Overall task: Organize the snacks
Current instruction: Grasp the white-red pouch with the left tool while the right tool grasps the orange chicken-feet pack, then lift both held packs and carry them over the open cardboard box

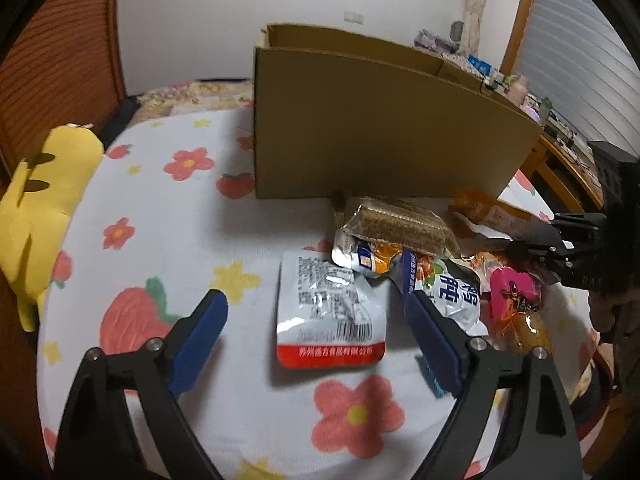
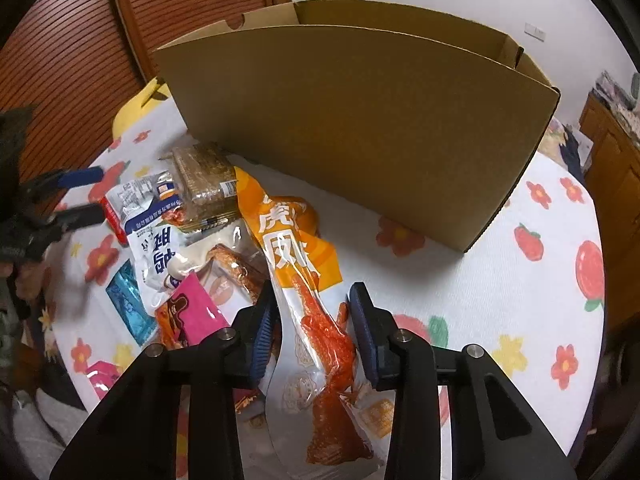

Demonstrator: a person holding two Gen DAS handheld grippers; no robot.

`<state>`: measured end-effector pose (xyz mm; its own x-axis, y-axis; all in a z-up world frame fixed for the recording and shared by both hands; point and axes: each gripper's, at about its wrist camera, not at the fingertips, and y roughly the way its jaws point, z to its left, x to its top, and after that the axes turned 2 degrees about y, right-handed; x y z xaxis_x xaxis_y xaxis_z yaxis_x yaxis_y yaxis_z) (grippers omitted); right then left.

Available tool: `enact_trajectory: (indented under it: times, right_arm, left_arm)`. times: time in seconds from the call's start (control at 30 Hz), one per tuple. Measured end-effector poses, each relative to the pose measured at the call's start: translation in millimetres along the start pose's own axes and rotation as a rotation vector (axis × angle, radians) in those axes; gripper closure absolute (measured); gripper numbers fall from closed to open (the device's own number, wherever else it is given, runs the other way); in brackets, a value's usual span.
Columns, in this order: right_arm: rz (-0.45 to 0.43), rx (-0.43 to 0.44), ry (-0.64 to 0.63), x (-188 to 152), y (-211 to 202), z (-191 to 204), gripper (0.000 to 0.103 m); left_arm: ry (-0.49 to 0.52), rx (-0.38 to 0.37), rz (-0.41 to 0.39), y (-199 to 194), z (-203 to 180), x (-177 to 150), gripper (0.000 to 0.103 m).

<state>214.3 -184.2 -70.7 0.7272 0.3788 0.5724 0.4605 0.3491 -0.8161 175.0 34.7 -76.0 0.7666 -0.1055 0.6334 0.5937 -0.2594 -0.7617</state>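
Nearest, right gripper [image 2: 314,318] spread apart, straddling but not pinching an orange chicken-foot packet [image 2: 308,300], glossy, clear-windowed, lower end cut off by the frame. Left gripper [image 1: 316,320] likewise agape around a white foil pouch [image 1: 330,312] with a red band, flat on the floral sheet [image 1: 192,240]. Beyond, heaped snacks overlapping, labels partly hidden. Farthest, a cardboard box [image 1: 380,132], interior unseen.
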Motion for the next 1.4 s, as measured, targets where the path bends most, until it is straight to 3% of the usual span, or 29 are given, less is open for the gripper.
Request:
enact_trajectory:
  times: [0.1, 0.2, 0.33, 0.57, 0.67, 0.8, 0.87, 1.4]
  right_arm:
    - [-0.009, -0.008, -0.009, -2.0, -4.2, 0.3, 0.074]
    - [-0.02, -0.013, -0.014, -3.7, -3.9, 1.4, 0.074]
    - [-0.034, -0.016, -0.018, -4.7, -3.4, 2.6, 0.074]
    - [-0.059, -0.019, -0.022, -9.0, -7.6, 4.0, 0.079]
    - [-0.066, -0.022, -0.027, -8.9, -9.8, 5.6, 0.08]
    - [-0.078, -0.019, -0.032, -7.1, -14.8, 8.4, 0.082]
    - [-0.082, -0.017, -0.034, -6.3, -16.8, 9.3, 0.082]
    - [-0.162, 0.001, 0.008, -12.2, -28.6, 20.4, 0.083]
  left_arm:
    - [0.018, 0.001, 0.038, 9.8, -0.7, 5.8, 0.017]
    - [0.012, -0.008, 0.076, 18.4, 2.3, 9.9, 0.032]
    - [0.013, -0.003, 0.113, 27.5, 5.1, 14.6, 0.042]
    - [0.038, -0.018, 0.142, 34.9, 2.0, 18.3, 0.042]
    - [0.047, -0.041, 0.14, 32.4, -1.4, 16.3, 0.057]
    - [0.073, -0.022, 0.092, 24.3, -6.8, 11.2, 0.065]
    - [0.083, -0.028, 0.073, 17.6, -8.6, 6.9, 0.081]
    - [0.061, 0.0, -0.077, -33.4, -4.0, -25.2, 0.085]
